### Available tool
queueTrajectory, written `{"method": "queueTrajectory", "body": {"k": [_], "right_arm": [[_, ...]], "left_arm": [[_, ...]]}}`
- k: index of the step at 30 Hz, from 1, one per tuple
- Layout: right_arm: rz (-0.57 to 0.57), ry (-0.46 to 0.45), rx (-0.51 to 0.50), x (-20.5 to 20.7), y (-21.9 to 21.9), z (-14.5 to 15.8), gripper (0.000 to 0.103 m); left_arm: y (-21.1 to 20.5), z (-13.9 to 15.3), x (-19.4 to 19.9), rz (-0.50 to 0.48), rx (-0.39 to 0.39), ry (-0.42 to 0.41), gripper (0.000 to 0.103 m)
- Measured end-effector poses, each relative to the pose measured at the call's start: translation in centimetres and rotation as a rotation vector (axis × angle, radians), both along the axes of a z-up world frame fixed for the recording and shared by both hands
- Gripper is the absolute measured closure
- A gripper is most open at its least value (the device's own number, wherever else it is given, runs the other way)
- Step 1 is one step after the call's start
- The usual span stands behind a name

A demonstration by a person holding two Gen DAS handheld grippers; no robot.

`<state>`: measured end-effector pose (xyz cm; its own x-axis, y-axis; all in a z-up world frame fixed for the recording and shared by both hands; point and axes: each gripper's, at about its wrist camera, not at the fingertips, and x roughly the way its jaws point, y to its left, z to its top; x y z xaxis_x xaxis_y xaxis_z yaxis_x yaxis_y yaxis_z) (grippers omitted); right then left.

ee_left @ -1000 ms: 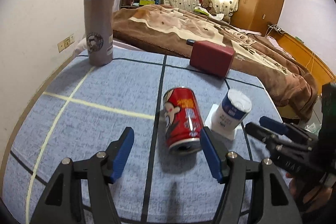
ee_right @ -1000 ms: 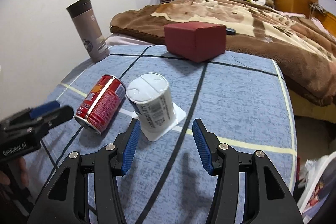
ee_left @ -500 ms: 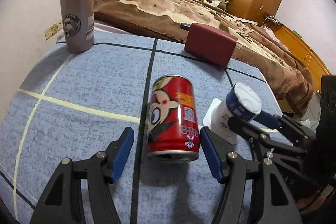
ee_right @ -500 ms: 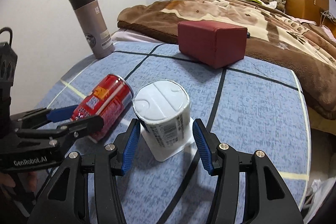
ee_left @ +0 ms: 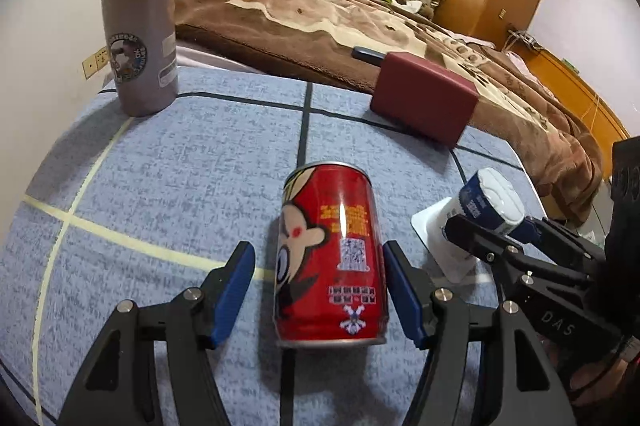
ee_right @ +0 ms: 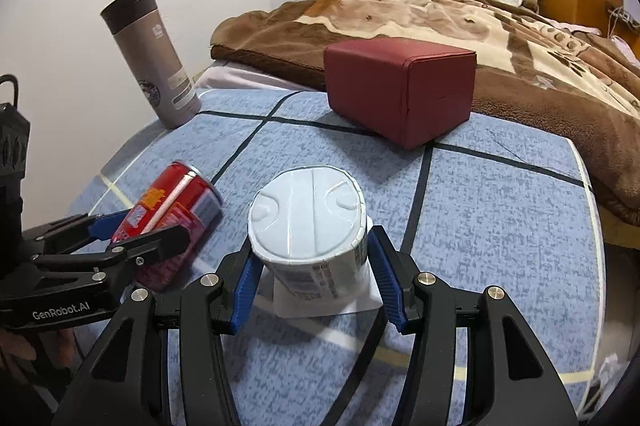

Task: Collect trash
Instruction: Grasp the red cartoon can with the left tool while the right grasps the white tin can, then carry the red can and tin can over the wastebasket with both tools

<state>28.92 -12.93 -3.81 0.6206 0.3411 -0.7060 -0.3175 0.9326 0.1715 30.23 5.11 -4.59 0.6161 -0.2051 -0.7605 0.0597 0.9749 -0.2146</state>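
Note:
A red cartoon drink can (ee_left: 330,258) lies on its side on the blue table mat (ee_left: 180,166). My left gripper (ee_left: 318,290) is open, with the can between its two blue pads; the right pad is close to the can. A white and blue yogurt cup (ee_right: 308,226) stands upside down on its wide rim. My right gripper (ee_right: 316,282) is open around it, pads close to its sides. The can (ee_right: 172,214) and the left gripper (ee_right: 132,230) show at the left of the right wrist view. The cup (ee_left: 480,214) shows in the left wrist view.
A tall grey travel mug (ee_left: 138,10) stands at the mat's far left corner. A dark red box (ee_left: 424,102) sits at the far edge. A bed with a brown blanket (ee_left: 360,22) lies beyond. The mat's right edge (ee_right: 592,226) drops off near the cup.
Both grippers moved forward. The can now lies between the left pads and the cup between the right pads. Both stay open.

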Motion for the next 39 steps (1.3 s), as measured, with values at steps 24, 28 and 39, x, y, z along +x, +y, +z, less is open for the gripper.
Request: {"method": "queueTrajectory", "body": {"k": [24,28,39], "right_arm": [[-0.064,-0.003,-0.006,-1.3,-0.5,0.5,0.051],[-0.081,-0.009,0.020,-2.3,-1.3,1.2,0.051],[-0.114,-0.058,0.042,-6.2,-2.8,3.3,0.051]], "left_arm": [[-1.0,0.7,-1.4,-0.020,0.028,-0.030,0.048],[-1.6,1.8,-2.6,-0.028,0.053,-0.057,0.048],[-3.2,4.2,-6.6,-0.044,0.038,-0.094,0.048]]}}
